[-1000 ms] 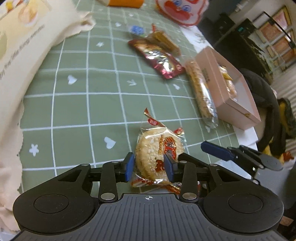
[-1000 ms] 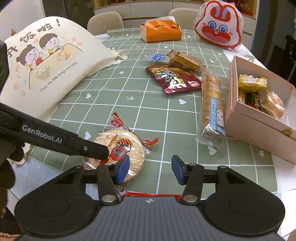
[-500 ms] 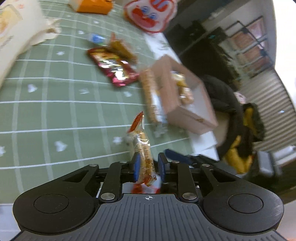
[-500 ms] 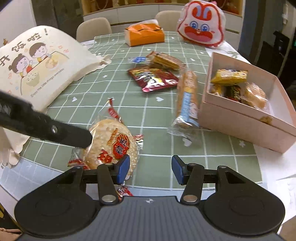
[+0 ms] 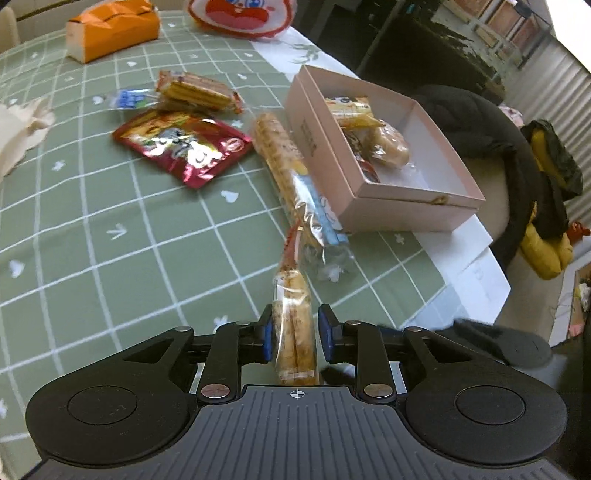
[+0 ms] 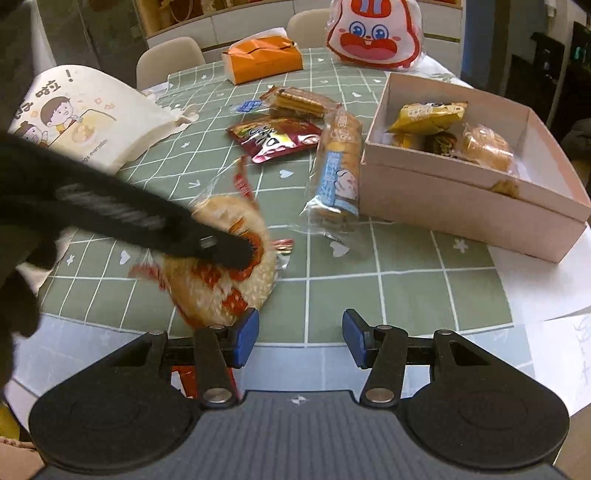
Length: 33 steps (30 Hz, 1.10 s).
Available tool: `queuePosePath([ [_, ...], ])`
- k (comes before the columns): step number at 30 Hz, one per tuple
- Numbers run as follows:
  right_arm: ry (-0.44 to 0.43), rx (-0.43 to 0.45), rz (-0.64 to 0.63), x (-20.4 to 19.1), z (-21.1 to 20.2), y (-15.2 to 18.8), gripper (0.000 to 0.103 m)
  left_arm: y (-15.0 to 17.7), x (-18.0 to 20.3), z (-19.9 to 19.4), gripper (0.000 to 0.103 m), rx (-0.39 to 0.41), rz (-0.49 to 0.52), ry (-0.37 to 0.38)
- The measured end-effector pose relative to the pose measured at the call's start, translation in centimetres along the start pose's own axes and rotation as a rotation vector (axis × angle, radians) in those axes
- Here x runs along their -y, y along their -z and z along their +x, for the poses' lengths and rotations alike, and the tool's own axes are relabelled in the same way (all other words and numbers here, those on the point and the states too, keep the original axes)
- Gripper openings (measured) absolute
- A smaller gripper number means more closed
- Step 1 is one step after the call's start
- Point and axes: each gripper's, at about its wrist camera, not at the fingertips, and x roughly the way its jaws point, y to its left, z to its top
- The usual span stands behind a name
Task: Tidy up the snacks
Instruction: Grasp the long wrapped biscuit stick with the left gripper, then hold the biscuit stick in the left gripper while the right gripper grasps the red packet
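My left gripper is shut on a round rice cracker pack, held edge-on above the green checked table. The same pack shows in the right wrist view, lifted with the left gripper's finger across it. My right gripper is open and empty near the table's front edge. The pink box lies ahead to the right and holds several snacks. A long biscuit sleeve lies against the box's left side.
A red foil pack and a wafer pack lie further back. An orange tissue box, a rabbit bag and a cream cloth bag stand at the far and left sides. White paper lies under the box.
My left gripper closed on the rice cracker pack, lifted it off the table and turned right toward the pink box. The right gripper stayed open and shifted slightly.
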Motion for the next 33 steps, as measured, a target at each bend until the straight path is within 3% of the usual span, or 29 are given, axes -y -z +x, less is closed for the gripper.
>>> queuePosePath([
  [4,0.001,-0.003,-0.029,-0.3,-0.5,0.4,0.052,0.2,-0.1,-0.2,0.024,-0.006,0.009,0.018],
  [8,-0.072,-0.028,-0.078,-0.7,-2.0,0.9,0.069,1.0,-0.8,-1.5,0.024,0.011,0.012,-0.007],
  [11,-0.119,-0.053,-0.150,-2.0,-2.3,1.4,0.071,1.8,-1.8,-2.5,0.023,0.035,-0.037,-0.018],
  [16,-0.153,-0.104,-0.253,-4.8,-1.3,2.4,0.073,3.1,-2.3,-4.0,0.023,0.029,-0.112,-0.157],
  [19,-0.155,-0.103,-0.311,-6.1,-1.2,2.6,0.074,3.6,-1.8,-4.7,0.023,0.032,-0.104,-0.182],
  [27,-0.105,-0.099,-0.401,-5.7,-1.9,3.1,0.074,3.8,-0.1,-5.2,0.023,0.039,-0.080,-0.200],
  [33,0.001,-0.084,-0.290,-2.9,-2.0,2.4,0.075,3.7,0.3,-5.1,0.023,0.030,-0.061,-0.195],
])
